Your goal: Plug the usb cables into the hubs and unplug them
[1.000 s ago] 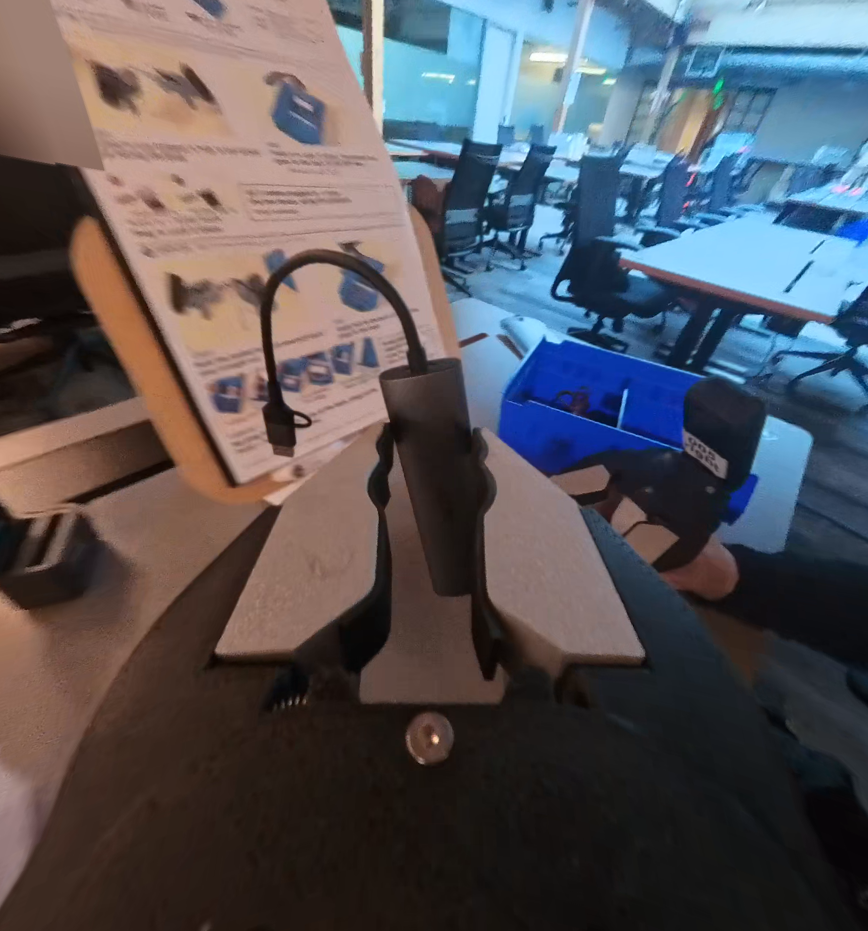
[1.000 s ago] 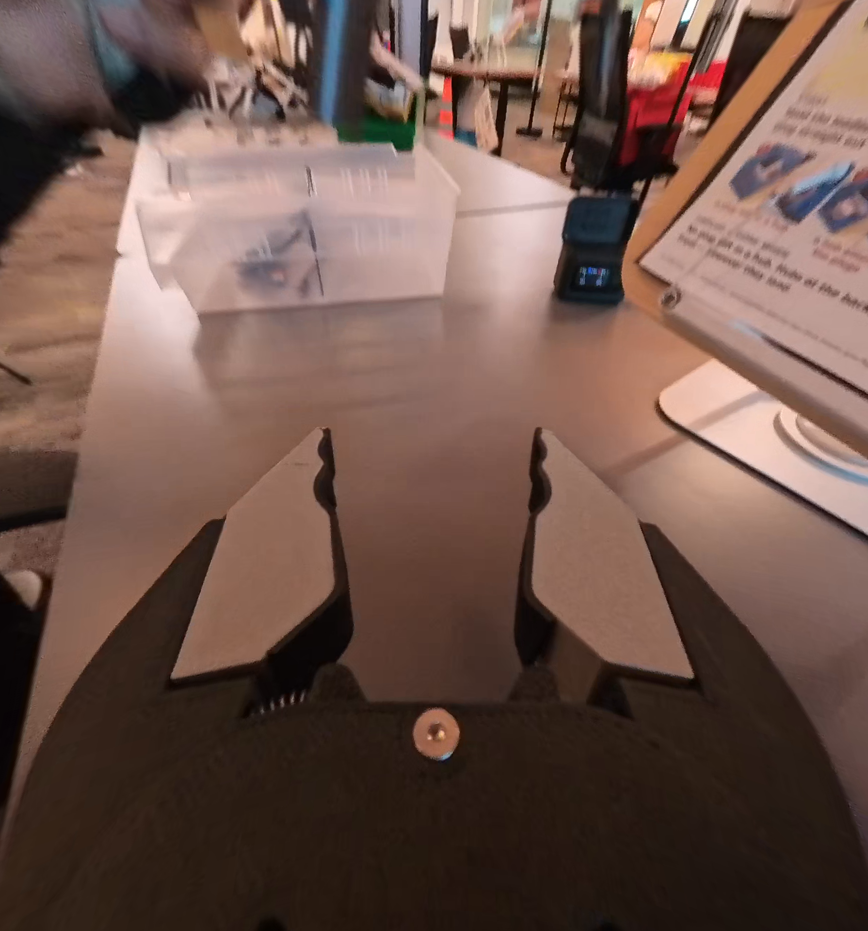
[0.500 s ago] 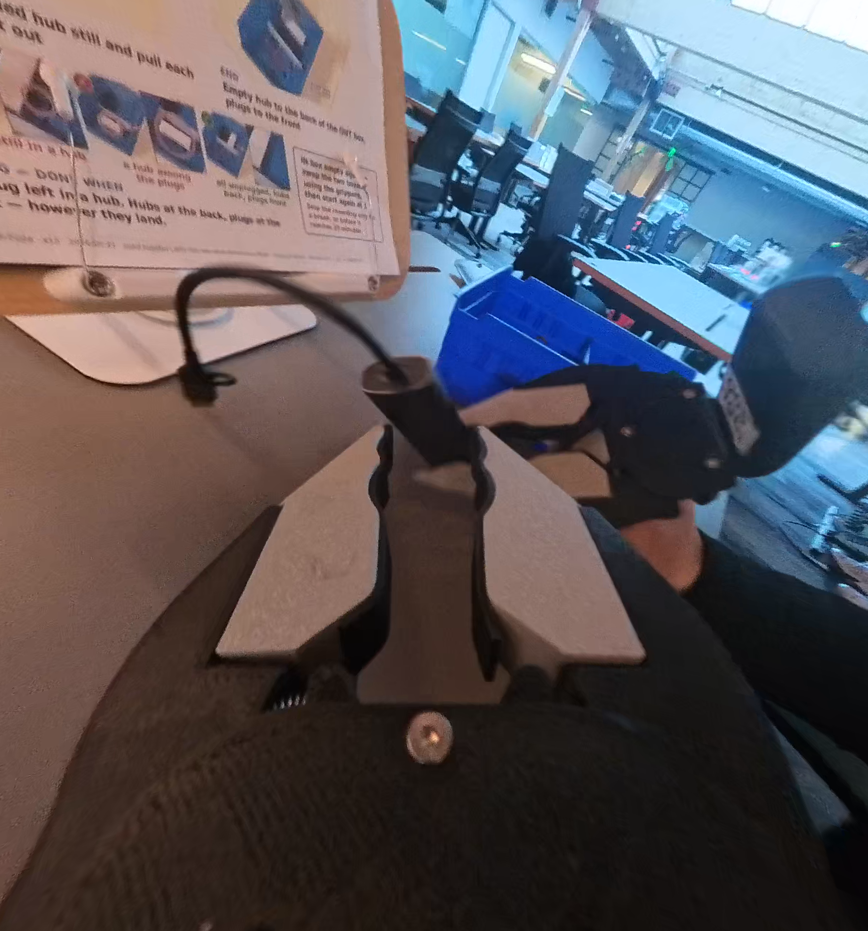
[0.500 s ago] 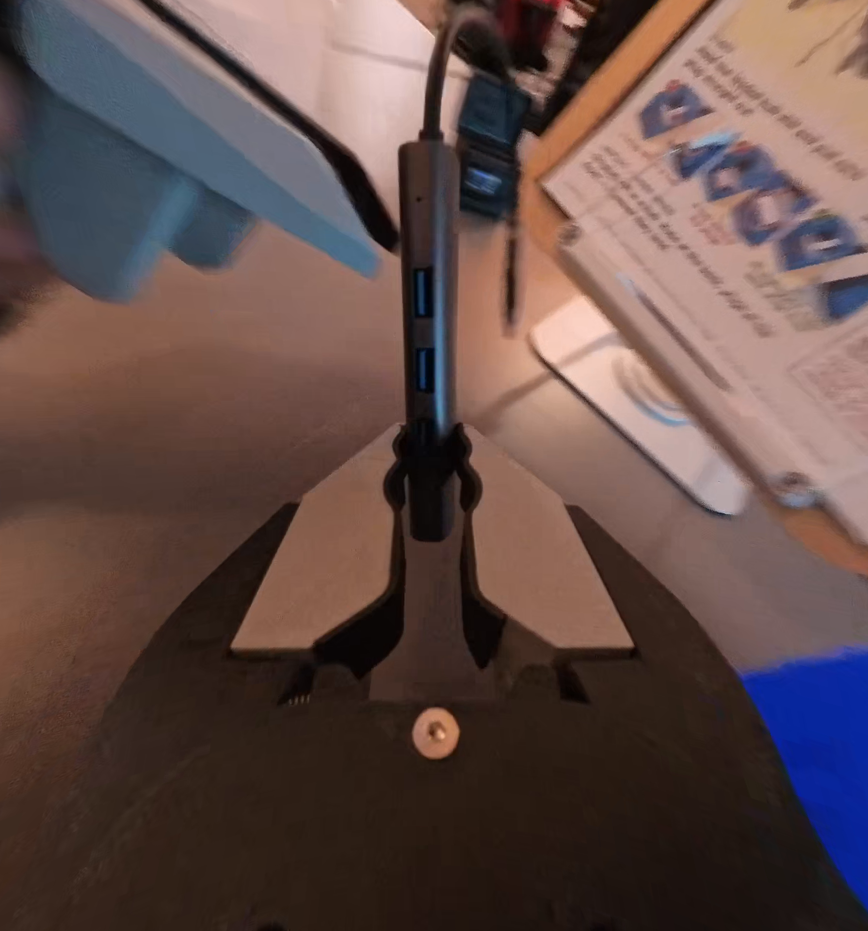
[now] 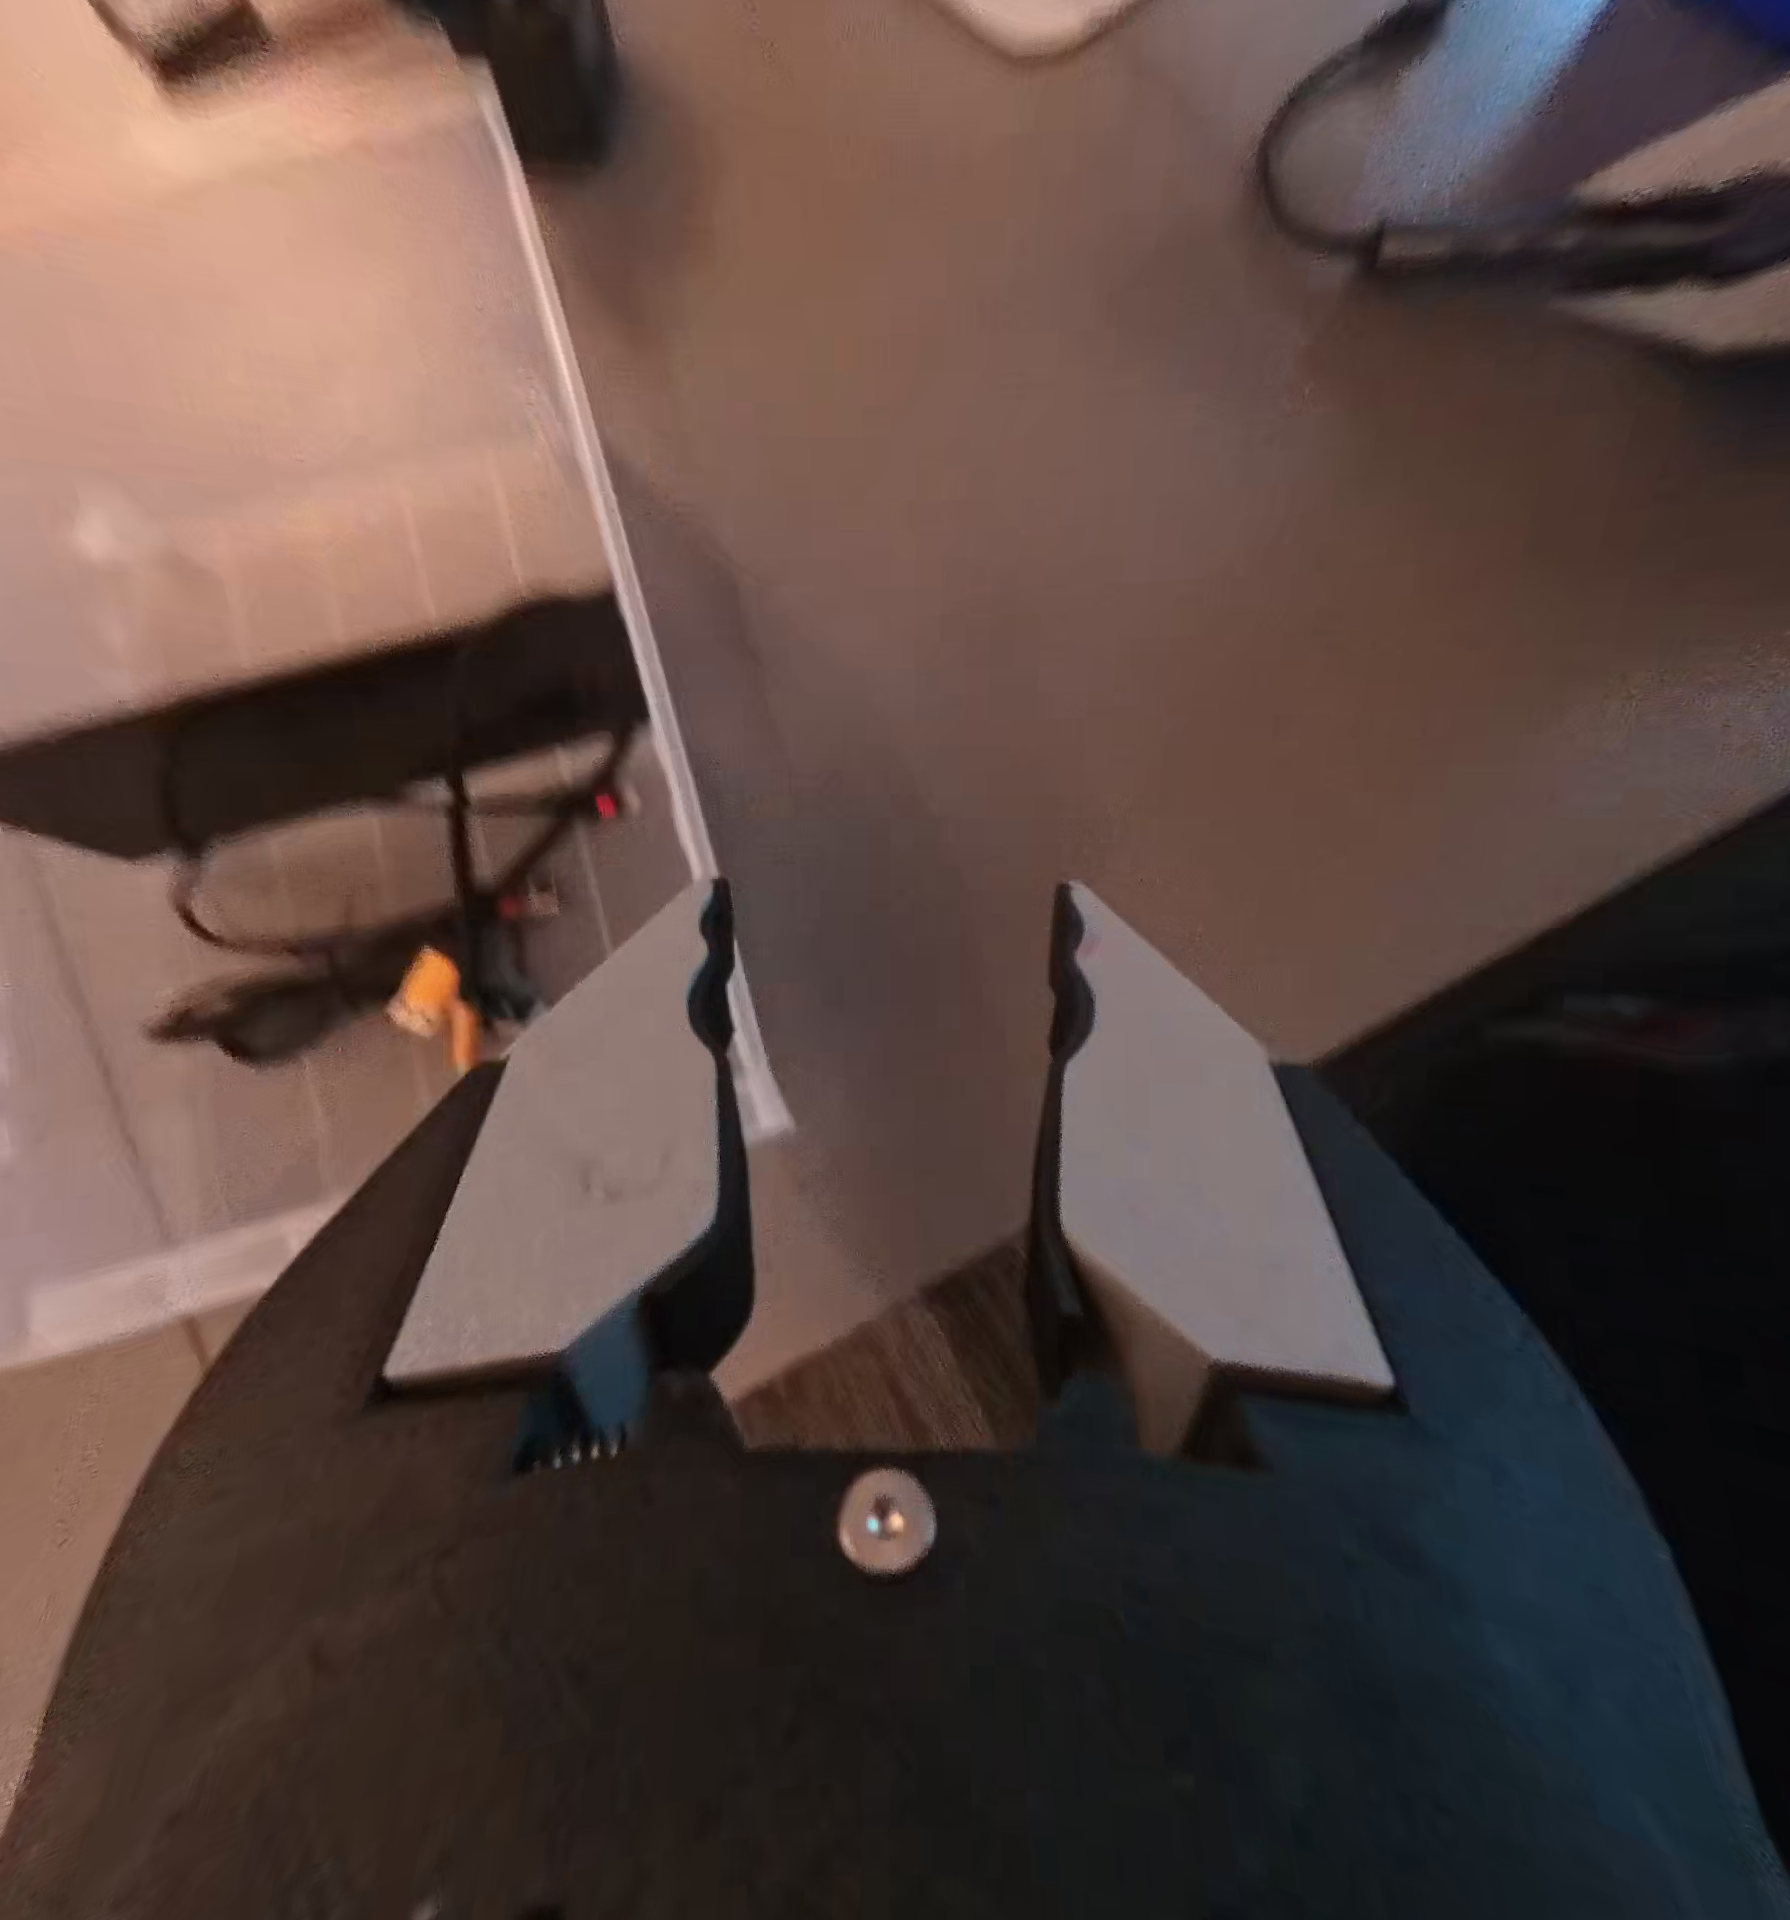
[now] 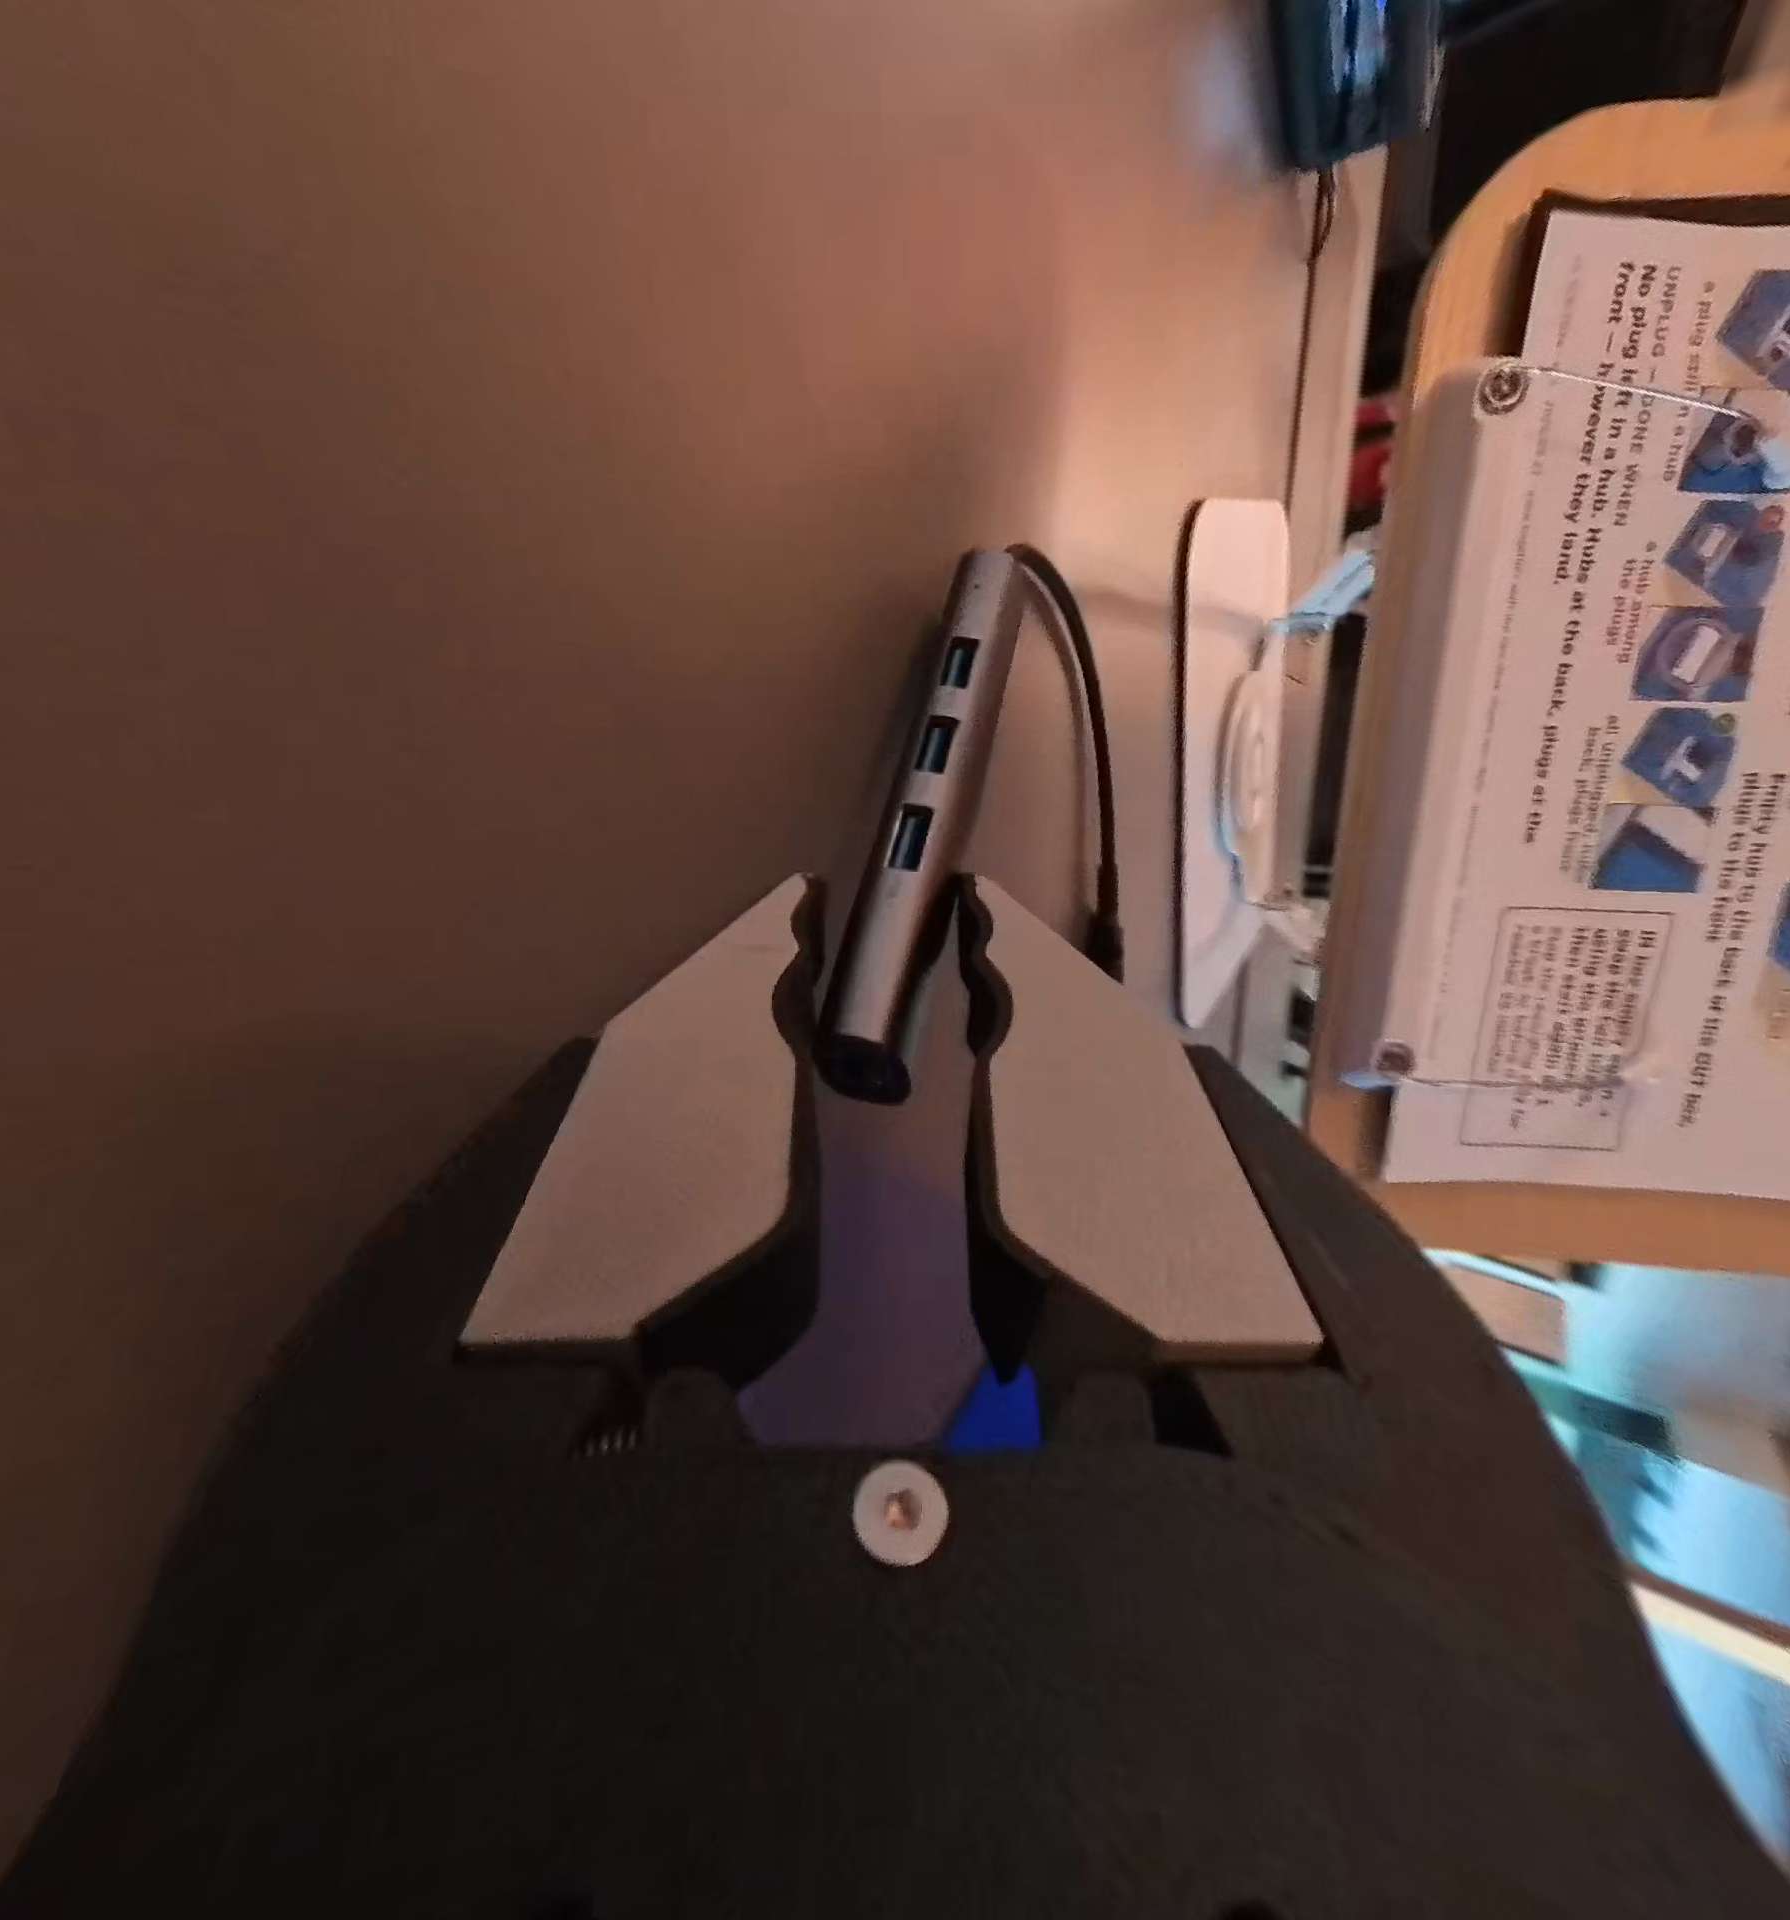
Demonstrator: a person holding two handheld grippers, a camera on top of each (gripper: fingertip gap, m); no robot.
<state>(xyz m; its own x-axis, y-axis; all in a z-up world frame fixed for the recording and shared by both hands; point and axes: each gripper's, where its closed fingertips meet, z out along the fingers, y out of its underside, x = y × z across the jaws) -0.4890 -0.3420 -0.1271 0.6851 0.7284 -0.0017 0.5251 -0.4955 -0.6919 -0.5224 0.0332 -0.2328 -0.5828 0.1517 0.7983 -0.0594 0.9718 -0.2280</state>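
My right gripper is shut on a grey USB hub near its lower end. The hub sits tilted between the pads, with three blue ports facing me. Its short black cable loops off the far end and hangs free. My left gripper is open and empty over the table, beside a clear plastic bin that holds black cables with red and orange ends. The right gripper shows blurred at the top right of the left wrist view.
A wooden board with a printed instruction sheet stands on a white base to the right of the hub. A small dark device sits behind it. The table's edge runs close on the left gripper's right side. Some 40 centimetres of space lies between my two pairs of fingers. From either gripper's tips it is about 40 centimetres to the small dark device.
The left gripper let go of the hub, opened and swung over to the clear bin. The right gripper closed on the hub, took it over, and the hub has since tilted in its grasp.
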